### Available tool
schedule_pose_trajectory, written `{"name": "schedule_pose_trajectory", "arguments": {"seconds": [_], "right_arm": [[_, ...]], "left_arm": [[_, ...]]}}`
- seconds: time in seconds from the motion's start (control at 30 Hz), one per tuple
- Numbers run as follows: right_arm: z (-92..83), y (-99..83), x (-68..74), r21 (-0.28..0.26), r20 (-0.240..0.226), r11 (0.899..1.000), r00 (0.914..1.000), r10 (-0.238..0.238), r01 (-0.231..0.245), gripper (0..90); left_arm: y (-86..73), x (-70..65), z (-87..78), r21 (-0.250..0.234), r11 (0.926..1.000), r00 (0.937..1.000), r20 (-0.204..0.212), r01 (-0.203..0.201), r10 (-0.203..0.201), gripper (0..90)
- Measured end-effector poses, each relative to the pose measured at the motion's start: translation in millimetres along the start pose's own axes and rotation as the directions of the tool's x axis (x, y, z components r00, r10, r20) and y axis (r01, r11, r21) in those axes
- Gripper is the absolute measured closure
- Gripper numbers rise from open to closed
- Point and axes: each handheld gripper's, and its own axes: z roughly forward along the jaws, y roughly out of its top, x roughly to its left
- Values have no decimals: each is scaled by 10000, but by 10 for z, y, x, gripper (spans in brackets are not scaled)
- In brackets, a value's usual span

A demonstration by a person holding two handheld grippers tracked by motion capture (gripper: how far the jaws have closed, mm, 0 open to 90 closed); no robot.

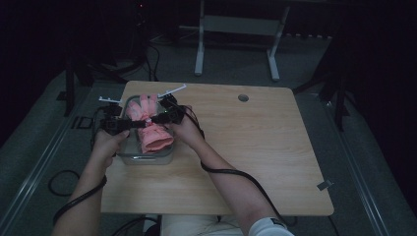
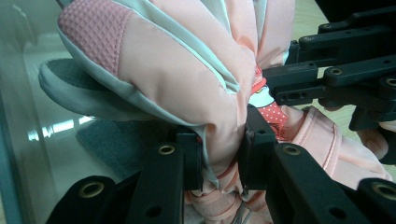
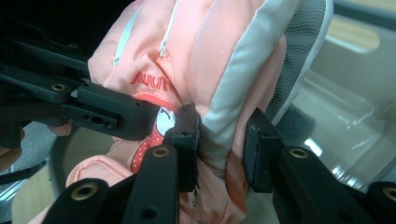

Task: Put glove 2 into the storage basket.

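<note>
A pink padded glove [image 1: 150, 132] with pale grey trim and a grey mesh palm hangs over a clear plastic box [image 1: 147, 158] at the table's left. Both grippers pinch it at the wrist from opposite sides. My left gripper [image 1: 139, 124] is shut on a fold of the glove [image 2: 177, 70], which bulges above its jaws [image 2: 223, 158]. My right gripper [image 1: 157, 118] is shut on the grey-edged side of the glove [image 3: 210, 56], with fabric squeezed between its pads [image 3: 222, 144]. In the left gripper view the right gripper [image 2: 327, 79] reaches in from the right; in the right gripper view the left gripper [image 3: 93, 112] comes in from the left.
The box's clear wall [image 2: 28, 130] and floor [image 3: 345, 116] lie just under the glove. Two white pieces [image 1: 172, 91] stick out behind the box. The wooden table [image 1: 255, 147] has a round cable hole [image 1: 243, 97] at the back. Cables trail off the front edge.
</note>
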Motion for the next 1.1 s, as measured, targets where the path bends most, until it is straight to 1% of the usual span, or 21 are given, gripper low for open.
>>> {"name": "schedule_pose_trajectory", "arguments": {"seconds": [0.17, 0.3, 0.43, 0.53, 0.63, 0.73, 0.8, 0.87, 0.9, 0.93, 0.97, 1.0, 1.03, 1.07, 1.1], "right_arm": [[134, -49, -51, 307, 133, 9995, 9999, 108, -112, 692], [216, -78, -61, 459, 256, 9988, 9995, 179, -191, 684], [269, -81, -57, 604, 406, 9980, 9991, 144, -168, 679], [302, -79, -65, 710, 493, 9968, 9982, 330, -365, 666], [289, -72, -84, 706, 482, 9964, 9979, 442, -476, 631], [253, -60, -111, 669, 454, 9964, 9977, 493, -523, 594], [228, -56, -96, 627, 685, 9978, 9975, 185, -228, 575], [213, -59, -87, 630, 830, 9979, 9965, 114, -167, 555], [207, -63, -89, 604, 904, 9981, 9959, 45, -100, 535], [207, -63, -89, 604, 904, 9981, 9959, 45, -100, 535], [199, -67, -96, 546, 932, 9985, 9956, -12, -39, 525], [171, -70, -112, 449, 999, 9990, 9950, 18, -63, 502], [155, -68, -124, 390, 1050, 9992, 9945, 25, -67, 493], [155, -68, -124, 390, 1050, 9992, 9945, 25, -67, 493], [112, -63, -144, 278, 1039, 9996, 9946, 27, -57, 471]], "left_arm": [[-28, 95, 105, 397, 9989, 9996, -110, 265, -261, 729], [-38, 139, 143, 638, 9974, 9991, -265, 345, -328, 727], [-27, 122, 171, 905, 9952, 9968, -734, 385, -319, 722], [-16, 125, 195, 1026, 9934, 9948, -928, 508, -412, 714], [-8, 127, 194, 1100, 9931, 9957, -871, 401, -306, 704], [4, 137, 199, 1209, 9915, 9952, -912, 474, -364, 692], [13, 117, 209, 1268, 9910, 9943, -1027, 421, -291, 682], [20, 98, 221, 1290, 9908, 9927, -1175, 414, -262, 645], [23, 91, 224, 1302, 9905, 9923, -1205, 437, -279, 635], [23, 91, 224, 1302, 9905, 9923, -1205, 437, -279, 616], [33, 83, 223, 1245, 9911, 9916, -1253, 475, -318, 616], [36, 74, 222, 1171, 9921, 9906, -1336, 441, -282, 582], [37, 65, 224, 1114, 9929, 9893, -1431, 428, -266, 566], [37, 65, 224, 1114, 9929, 9893, -1431, 428, -266, 554], [44, 41, 235, 1087, 9936, 9843, -1761, 296, -101, 531]]}}
